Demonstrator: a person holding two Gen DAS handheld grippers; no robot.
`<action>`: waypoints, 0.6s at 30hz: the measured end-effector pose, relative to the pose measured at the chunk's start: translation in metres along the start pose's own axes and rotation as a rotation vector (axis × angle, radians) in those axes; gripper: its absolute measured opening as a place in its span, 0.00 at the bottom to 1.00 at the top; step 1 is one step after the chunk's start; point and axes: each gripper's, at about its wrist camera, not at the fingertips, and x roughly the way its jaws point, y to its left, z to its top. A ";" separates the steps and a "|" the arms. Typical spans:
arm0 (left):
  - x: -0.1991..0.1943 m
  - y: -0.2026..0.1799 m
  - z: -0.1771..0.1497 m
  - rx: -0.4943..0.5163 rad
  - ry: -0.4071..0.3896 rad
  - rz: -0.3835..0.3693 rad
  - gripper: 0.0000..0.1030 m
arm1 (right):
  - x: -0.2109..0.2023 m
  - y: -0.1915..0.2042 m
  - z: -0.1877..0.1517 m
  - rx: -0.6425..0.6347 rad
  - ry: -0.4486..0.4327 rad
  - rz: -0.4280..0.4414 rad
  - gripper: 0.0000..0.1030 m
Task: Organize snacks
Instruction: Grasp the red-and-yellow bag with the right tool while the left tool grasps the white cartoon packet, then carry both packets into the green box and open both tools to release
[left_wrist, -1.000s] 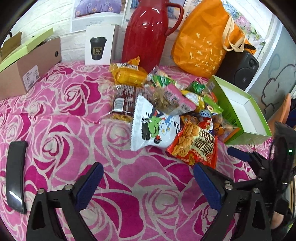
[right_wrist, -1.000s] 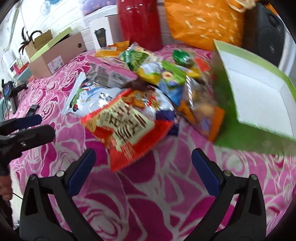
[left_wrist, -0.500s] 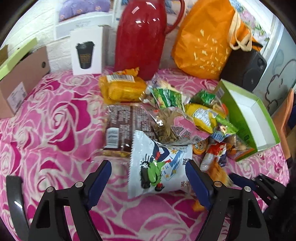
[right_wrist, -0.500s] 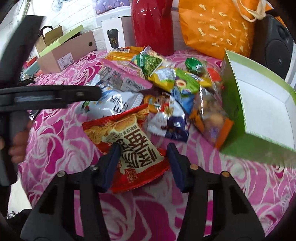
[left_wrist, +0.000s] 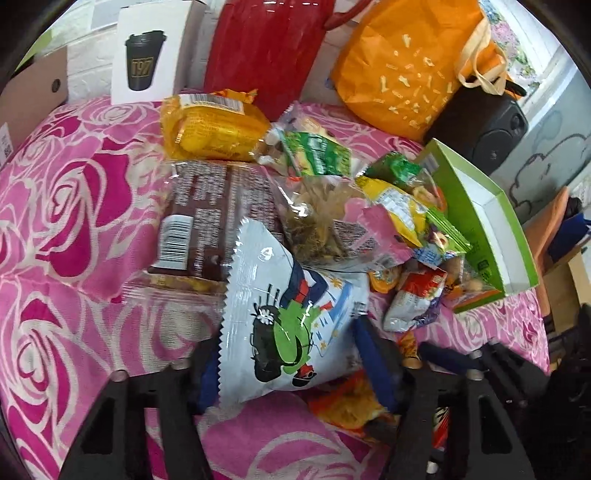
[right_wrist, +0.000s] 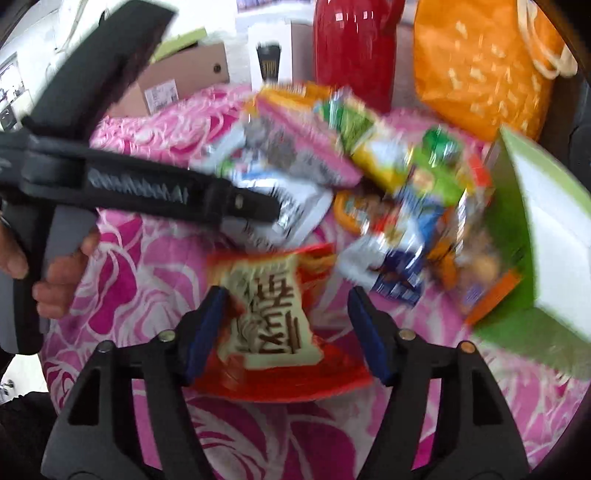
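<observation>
A white snack bag (left_wrist: 280, 325) with a green cartoon sits between the fingers of my left gripper (left_wrist: 291, 362), which is shut on its lower part and hides one finger behind it. My right gripper (right_wrist: 286, 310) is shut on a red snack bag (right_wrist: 269, 310) with large characters, which stays sharp while the background blurs. That red bag (left_wrist: 343, 406) also shows low in the left wrist view. More packets (left_wrist: 399, 218) are heaped against an open green box (left_wrist: 461, 214), whose white inside holds nothing; it appears as the green box (right_wrist: 513, 229) at the right.
A yellow pack (left_wrist: 210, 129) and a brown pack (left_wrist: 207, 218) lie left of the heap on the pink rose cloth (left_wrist: 66, 206). Behind stand a red thermos (left_wrist: 266, 48), an orange bag (left_wrist: 402, 66), a black speaker (left_wrist: 484, 125), a white cup box (left_wrist: 147, 55) and a cardboard box (left_wrist: 33, 96).
Both grippers moved in from wide open and closed: the left on the white cartoon bag, the right on the red bag. The right wrist view is now blurred by motion.
</observation>
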 end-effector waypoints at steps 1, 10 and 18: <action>-0.001 -0.002 -0.002 0.000 -0.007 0.001 0.49 | 0.001 -0.001 -0.003 0.030 0.000 0.027 0.51; -0.034 -0.022 -0.017 0.010 -0.055 -0.033 0.40 | -0.039 -0.007 -0.019 0.099 -0.063 0.013 0.45; -0.075 -0.055 -0.012 0.074 -0.147 -0.056 0.39 | -0.090 -0.026 -0.017 0.137 -0.172 0.016 0.44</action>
